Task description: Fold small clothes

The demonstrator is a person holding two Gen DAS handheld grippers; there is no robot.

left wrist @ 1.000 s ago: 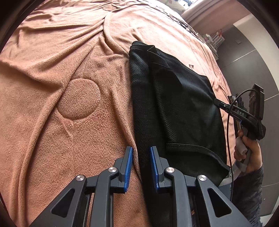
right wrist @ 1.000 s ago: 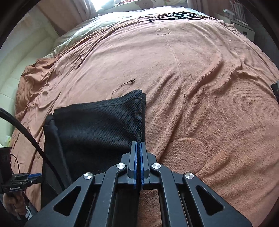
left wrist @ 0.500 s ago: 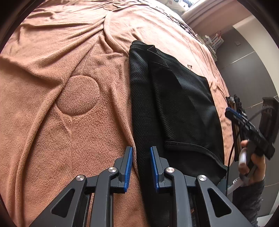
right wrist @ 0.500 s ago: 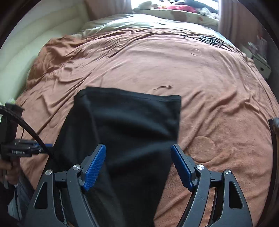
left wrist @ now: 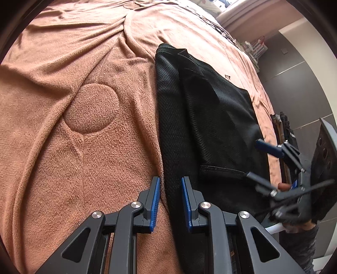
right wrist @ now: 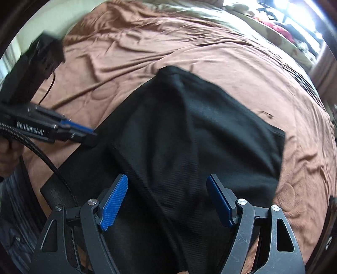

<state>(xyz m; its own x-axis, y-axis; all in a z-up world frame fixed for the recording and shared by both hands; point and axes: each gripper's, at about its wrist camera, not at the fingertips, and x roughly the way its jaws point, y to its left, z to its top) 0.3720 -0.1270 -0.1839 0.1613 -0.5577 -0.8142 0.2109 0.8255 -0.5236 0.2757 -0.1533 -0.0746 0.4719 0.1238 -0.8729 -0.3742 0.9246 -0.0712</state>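
Note:
A black mesh garment point(left wrist: 210, 126) lies partly folded on a brown blanket point(left wrist: 73, 105), one flap laid over the rest. My left gripper point(left wrist: 170, 200) sits low at the garment's near left edge, jaws a small way apart with the edge between them, not pinched. My right gripper point(right wrist: 166, 200) is wide open and empty above the garment point(right wrist: 189, 137), near its folded flap. The right gripper also shows in the left wrist view point(left wrist: 254, 160), at the garment's right side. The left gripper shows in the right wrist view point(right wrist: 84, 137) at the garment's left edge.
The blanket covers a bed with creases and a round stitched patch point(left wrist: 91, 108). A pale pillow area point(right wrist: 242, 16) and window lie at the far end. Dark wall panels point(left wrist: 305, 84) and a rack stand beyond the bed's right side.
My right gripper was shut on the garment's corner, then opened, let go and pulled back over the garment toward its near side. The left gripper has stayed put.

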